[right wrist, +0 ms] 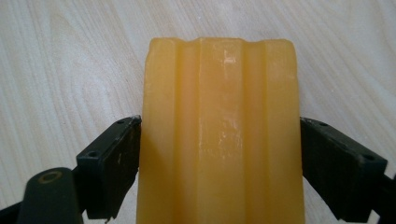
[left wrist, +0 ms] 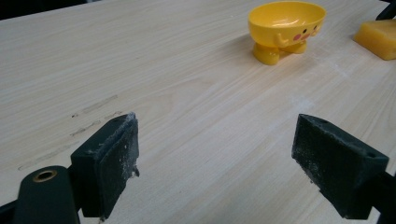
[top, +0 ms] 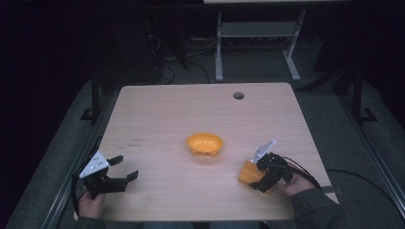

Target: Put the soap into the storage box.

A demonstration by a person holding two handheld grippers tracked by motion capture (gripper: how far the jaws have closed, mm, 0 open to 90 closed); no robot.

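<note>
Yellow block [right wrist: 219, 130] is clamped between the right gripper [top: 260, 174] jaws at the table's [top: 167, 109] near right. Left gripper [top: 119, 172] is held agape, idle. Grip should be kept square on the ridged sides, lifted cleanly, then lowered centred over the yellow bowl [top: 205, 143].

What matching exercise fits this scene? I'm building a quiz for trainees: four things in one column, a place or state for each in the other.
Things:
1. yellow footed bowl
2. orange ridged block
3. left gripper
4. cable hole

Places or states:
A. between the right gripper's jaws
B. open, nothing between its jaws
C. near the table's far edge
D. middle of the table, standing free

Pairs: 1-D, 2-A, 3-B, 4-C
</note>
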